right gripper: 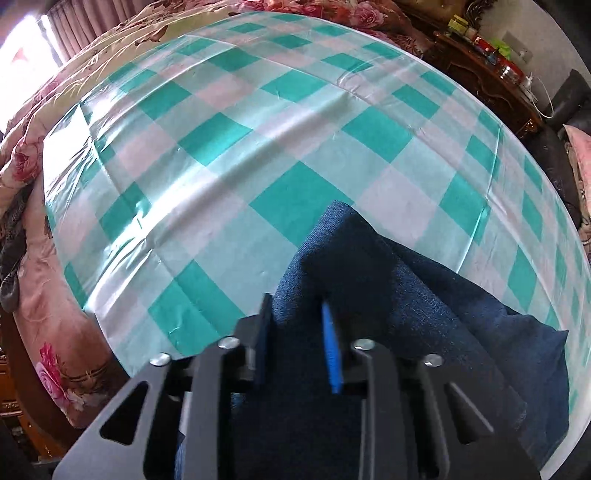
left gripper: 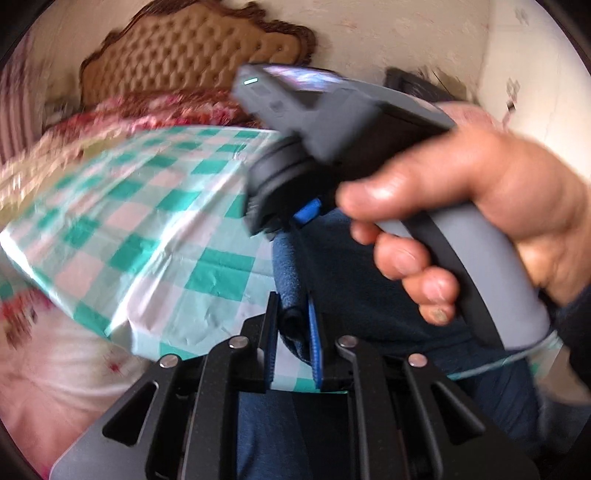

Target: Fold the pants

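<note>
Dark blue pants [left gripper: 332, 258] lie on a green and white checked sheet [left gripper: 147, 206] spread over a bed. In the left wrist view my left gripper [left gripper: 293, 332] is shut on a bunched fold of the pants, the cloth pinched between its blue pads. Just beyond it a hand [left gripper: 498, 192] holds the grey housing [left gripper: 343, 118] of the other gripper, which points steeply down at the same cloth. In the right wrist view my right gripper [right gripper: 297, 332] is shut on a raised ridge of the pants [right gripper: 424, 295] above the checked sheet [right gripper: 258, 129].
A tufted brown headboard [left gripper: 192, 48] stands at the far end of the bed. A floral quilt [right gripper: 48, 306] shows around the sheet's edges. A dark wooden dresser [right gripper: 487, 62] with small items stands at the right, curtains [right gripper: 70, 29] at the left.
</note>
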### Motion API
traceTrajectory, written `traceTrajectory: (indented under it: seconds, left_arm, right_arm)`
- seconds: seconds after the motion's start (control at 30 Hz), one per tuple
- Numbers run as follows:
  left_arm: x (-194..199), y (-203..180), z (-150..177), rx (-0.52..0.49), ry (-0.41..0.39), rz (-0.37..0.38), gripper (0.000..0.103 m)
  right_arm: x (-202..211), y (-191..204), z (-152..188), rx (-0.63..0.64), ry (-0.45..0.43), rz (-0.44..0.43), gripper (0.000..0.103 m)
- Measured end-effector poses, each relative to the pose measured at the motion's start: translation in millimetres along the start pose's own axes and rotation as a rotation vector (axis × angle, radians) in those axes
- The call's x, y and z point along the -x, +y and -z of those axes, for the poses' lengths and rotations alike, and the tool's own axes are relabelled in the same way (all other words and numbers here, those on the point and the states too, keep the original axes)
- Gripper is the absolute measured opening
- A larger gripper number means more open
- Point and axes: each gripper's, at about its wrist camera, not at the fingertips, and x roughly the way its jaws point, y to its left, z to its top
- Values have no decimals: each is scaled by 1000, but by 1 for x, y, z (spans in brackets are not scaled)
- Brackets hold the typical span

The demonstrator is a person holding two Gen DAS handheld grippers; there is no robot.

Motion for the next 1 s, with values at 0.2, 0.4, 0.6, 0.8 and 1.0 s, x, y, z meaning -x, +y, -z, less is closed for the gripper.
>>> traceTrajectory:
  seconds: [0.2, 0.4, 0.6, 0.8, 1.0]
  left_arm:
    - [-25, 24, 2, 199, 74, 46, 62]
    - [-6, -21, -20, 55, -1, 1, 13]
    - [60, -163, -60, -302, -280, 24, 12]
    - [48, -328, -28, -624, -383, 167, 12]
    - [-30, -434, 74, -919, -251, 169, 12]
  right_arm:
    - [6, -6, 0, -36, -29, -29, 15]
    - [54, -41, 4, -100, -125, -159, 12]
    - [182, -160, 51, -254, -365, -333, 12]
    - [234, -318, 183, -506, -492, -338, 12]
    - [145, -410, 297, -716, -349, -319, 12]
